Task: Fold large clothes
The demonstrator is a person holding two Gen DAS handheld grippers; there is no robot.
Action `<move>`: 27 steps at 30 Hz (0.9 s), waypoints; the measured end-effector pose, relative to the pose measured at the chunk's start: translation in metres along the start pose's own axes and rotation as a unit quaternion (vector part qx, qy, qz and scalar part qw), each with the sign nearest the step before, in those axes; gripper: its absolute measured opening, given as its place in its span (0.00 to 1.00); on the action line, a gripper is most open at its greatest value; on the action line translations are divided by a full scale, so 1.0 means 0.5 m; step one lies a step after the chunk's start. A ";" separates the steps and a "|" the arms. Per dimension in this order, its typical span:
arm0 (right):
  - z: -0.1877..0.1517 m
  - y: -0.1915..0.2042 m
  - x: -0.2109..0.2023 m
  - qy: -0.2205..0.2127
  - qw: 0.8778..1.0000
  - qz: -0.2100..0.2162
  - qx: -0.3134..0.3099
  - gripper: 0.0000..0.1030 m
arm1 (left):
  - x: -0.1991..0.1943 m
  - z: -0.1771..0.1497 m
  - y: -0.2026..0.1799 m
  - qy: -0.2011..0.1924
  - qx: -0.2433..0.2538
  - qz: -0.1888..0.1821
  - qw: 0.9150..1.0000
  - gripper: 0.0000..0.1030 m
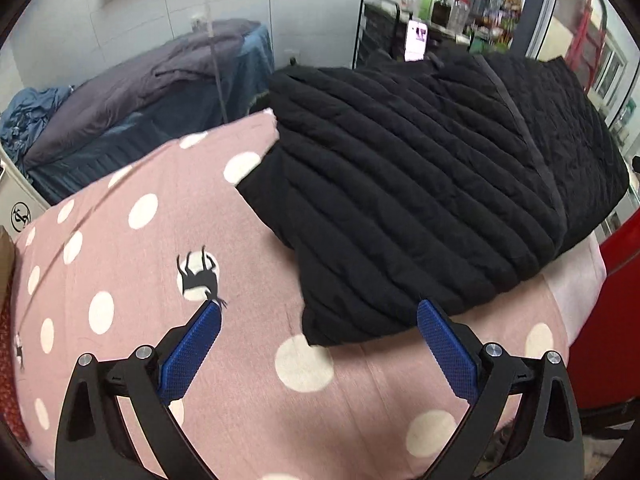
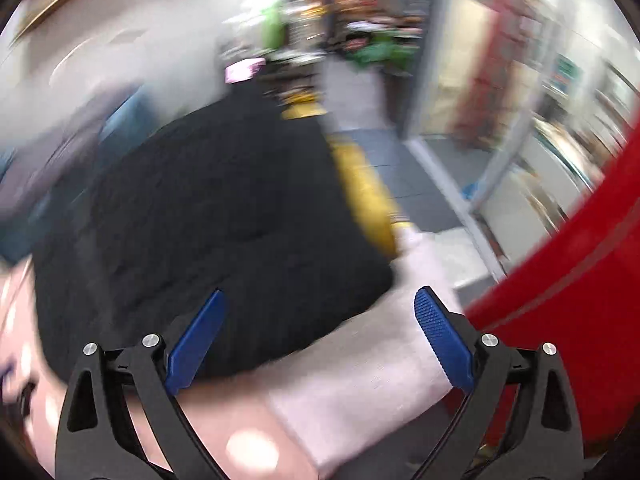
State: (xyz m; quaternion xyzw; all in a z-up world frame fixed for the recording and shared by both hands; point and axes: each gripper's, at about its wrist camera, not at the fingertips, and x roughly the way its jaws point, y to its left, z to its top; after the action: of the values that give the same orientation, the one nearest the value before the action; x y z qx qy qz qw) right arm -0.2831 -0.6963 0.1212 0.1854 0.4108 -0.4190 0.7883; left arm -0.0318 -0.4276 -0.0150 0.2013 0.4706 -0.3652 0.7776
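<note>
A black quilted jacket [image 1: 420, 184] lies folded on a pink sheet with white dots [image 1: 120, 264]. My left gripper [image 1: 320, 312] is open and empty, just above the sheet at the jacket's near corner. In the blurred right wrist view the jacket [image 2: 208, 216] fills the middle. My right gripper [image 2: 320, 304] is open and empty, above the jacket's near edge and the pale sheet border [image 2: 360, 364].
A second bed with a grey duvet [image 1: 132, 84] stands at the back left. A black rack with bottles [image 1: 400, 20] stands behind the jacket. A red object [image 2: 572, 304] is close on the right. A thin metal pole [image 1: 212, 40] rises between the beds.
</note>
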 end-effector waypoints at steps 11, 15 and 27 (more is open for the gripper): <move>-0.017 0.231 -0.066 0.045 0.980 0.010 -0.196 0.91 | -0.066 0.048 -0.072 0.068 0.015 -0.046 0.997 0.94; -0.037 0.267 -0.063 0.065 0.971 -0.013 -0.230 0.91 | -0.071 0.050 -0.092 0.080 0.022 -0.045 0.996 0.94; -0.035 0.282 -0.073 0.057 0.968 -0.024 -0.241 0.91 | -0.098 0.054 -0.113 0.049 0.030 -0.032 0.998 0.94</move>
State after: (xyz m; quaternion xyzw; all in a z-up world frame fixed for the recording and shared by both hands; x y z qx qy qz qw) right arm -0.1885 -0.5851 0.1328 0.0035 0.5484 -0.3149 0.7747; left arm -0.0730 -0.4637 0.0428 0.2266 0.5033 -0.3935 0.7352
